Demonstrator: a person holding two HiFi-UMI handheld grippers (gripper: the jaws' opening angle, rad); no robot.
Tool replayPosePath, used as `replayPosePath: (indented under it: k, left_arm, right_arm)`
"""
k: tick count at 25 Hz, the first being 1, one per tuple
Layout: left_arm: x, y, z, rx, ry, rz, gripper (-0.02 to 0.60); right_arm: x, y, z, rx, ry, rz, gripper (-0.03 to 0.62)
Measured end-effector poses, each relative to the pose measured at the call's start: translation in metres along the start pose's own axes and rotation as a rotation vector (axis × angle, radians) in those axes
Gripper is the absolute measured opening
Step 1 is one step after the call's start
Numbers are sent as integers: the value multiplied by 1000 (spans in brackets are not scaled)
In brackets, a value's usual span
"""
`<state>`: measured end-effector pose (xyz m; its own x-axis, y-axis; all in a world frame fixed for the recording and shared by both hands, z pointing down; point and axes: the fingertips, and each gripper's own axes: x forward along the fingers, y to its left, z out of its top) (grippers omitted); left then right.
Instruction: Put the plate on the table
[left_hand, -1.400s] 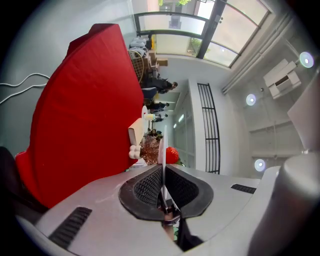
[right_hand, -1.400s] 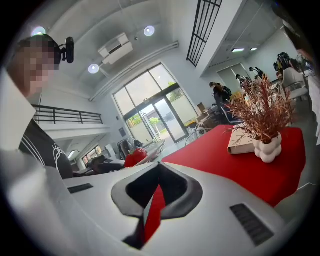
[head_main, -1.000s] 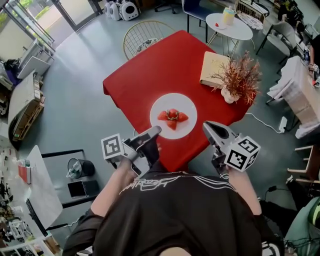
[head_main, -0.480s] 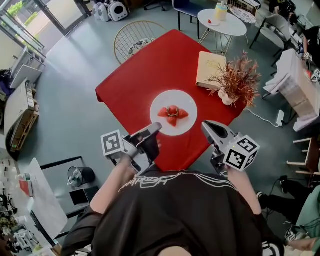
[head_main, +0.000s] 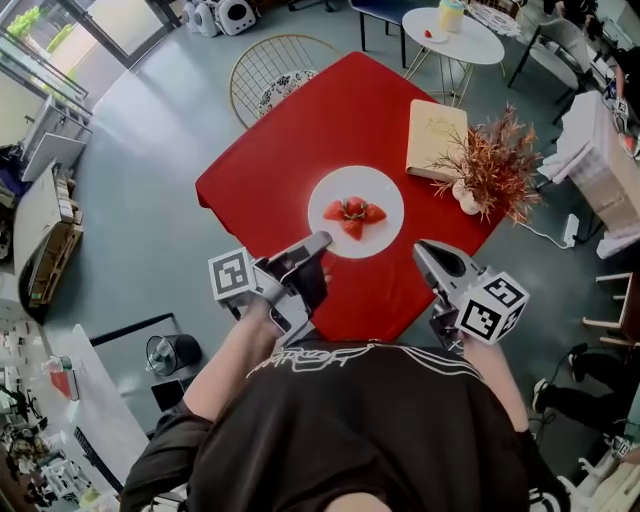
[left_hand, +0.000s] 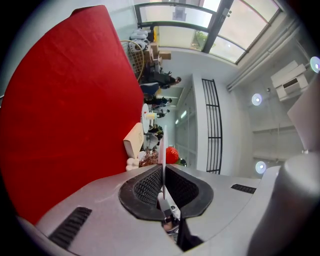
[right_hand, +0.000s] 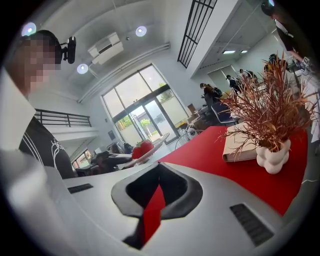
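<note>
A white plate (head_main: 375, 190) with red strawberries (head_main: 353, 212) is over the near half of the red table (head_main: 270, 170). My left gripper (head_main: 318, 240) is shut on its near-left rim. In the left gripper view the plate (left_hand: 161, 147) shows edge-on as a thin white line running into my gripper (left_hand: 161, 170), with a strawberry (left_hand: 171, 155) beyond. The plate seems to hang a little above the cloth. My right gripper (head_main: 420, 247) is beside the plate's near-right edge, apart from it and shut on nothing. The right gripper view has the plate (right_hand: 150, 149) off to the left of my gripper (right_hand: 159, 185).
A tan book (head_main: 437, 138) lies at the table's far right, next to a dried red plant (head_main: 495, 160) in a white vase (head_main: 467, 197). A wire chair (head_main: 275, 70) stands behind the table, and a small round white table (head_main: 455, 35) farther back. The table's near corner is close to my body.
The plate and my left gripper have moved farther in over the table, toward the book. My right gripper has kept its place beside them.
</note>
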<state>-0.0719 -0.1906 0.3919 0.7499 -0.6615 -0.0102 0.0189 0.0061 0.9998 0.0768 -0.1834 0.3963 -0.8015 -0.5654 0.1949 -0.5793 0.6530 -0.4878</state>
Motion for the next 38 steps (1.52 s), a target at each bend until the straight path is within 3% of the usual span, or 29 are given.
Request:
replayPosePath:
  k: [21, 27, 38]
  left_arm:
    - [61, 38, 91, 91, -51, 29, 20]
    - [82, 77, 101, 58, -61, 43, 20]
    - [100, 155, 106, 75, -22, 174, 20]
  right_arm:
    - [12, -29, -23, 9, 65, -65, 6]
    - [16, -41, -28, 20, 79, -76, 6]
    - [6, -58, -48, 99, 84, -111, 6]
